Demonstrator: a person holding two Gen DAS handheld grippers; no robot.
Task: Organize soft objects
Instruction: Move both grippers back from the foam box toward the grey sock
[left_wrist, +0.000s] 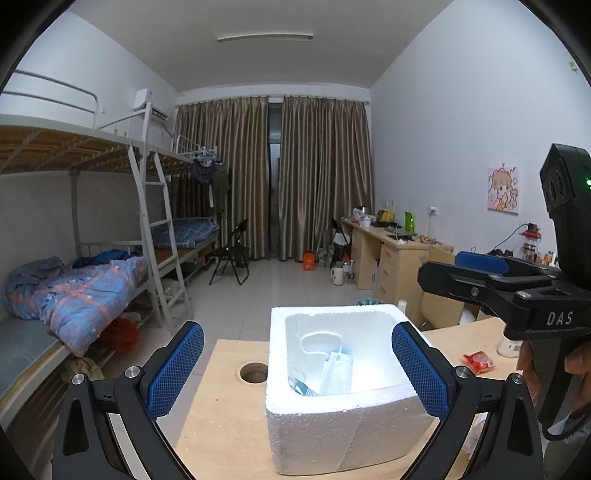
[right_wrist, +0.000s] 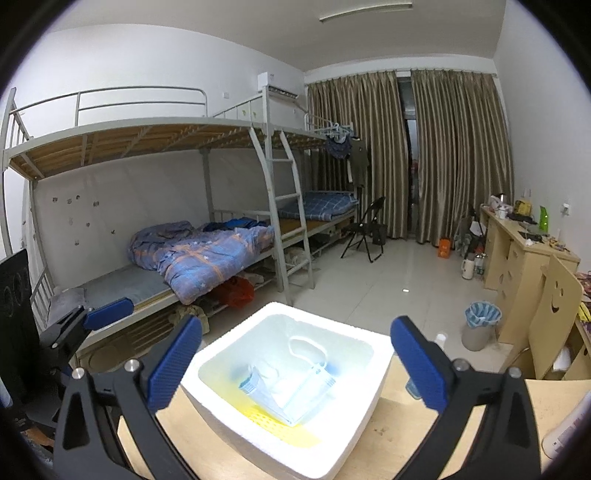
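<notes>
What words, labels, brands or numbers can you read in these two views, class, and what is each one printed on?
"DAS": white letters on the black body of the right gripper, seen in the left wrist view.
Poster on the wall: a cartoon picture; any writing is too small to read.
Red packet on the table: print too blurred to read.
Foam box and masks: no text visible.

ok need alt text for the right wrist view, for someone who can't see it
An open white foam box sits on a wooden table with a light blue face mask lying inside over something yellow, framed by the open right gripper with its blue-padded fingers. Behind is a dorm room with bunk beds, brown curtains and desks.
</notes>
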